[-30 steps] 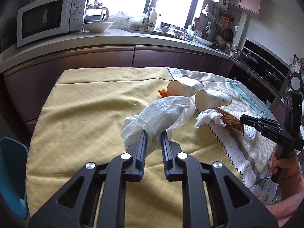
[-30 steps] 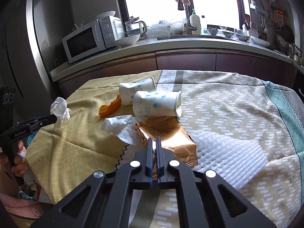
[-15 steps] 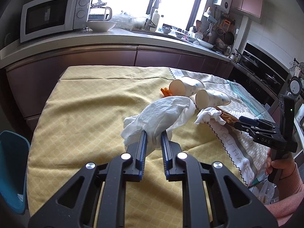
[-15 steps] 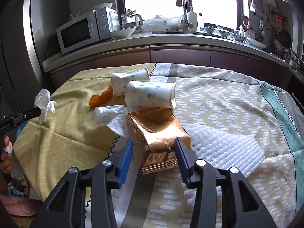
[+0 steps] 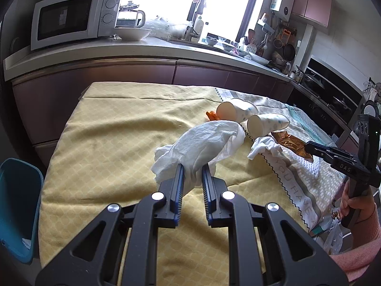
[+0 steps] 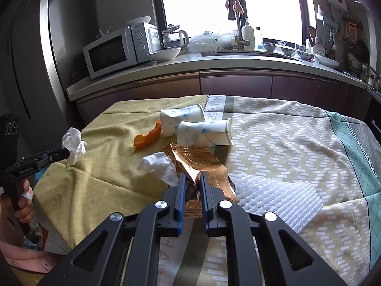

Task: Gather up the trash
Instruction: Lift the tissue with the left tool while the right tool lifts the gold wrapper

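My left gripper is shut on a crumpled white tissue and holds it above the yellow tablecloth; the tissue also shows in the right wrist view. My right gripper is shut on a copper foil wrapper that lies on the table. A second white tissue lies just left of the wrapper. Two white paper cups lie on their sides behind it. An orange peel lies left of the cups.
A blue bin stands on the floor at the table's left edge. A white foam net lies right of the wrapper. The kitchen counter with a microwave runs behind the table.
My right gripper opened wide, moved forward and closed on the foil wrapper. My left gripper kept its hold on the tissue and shifted slightly.
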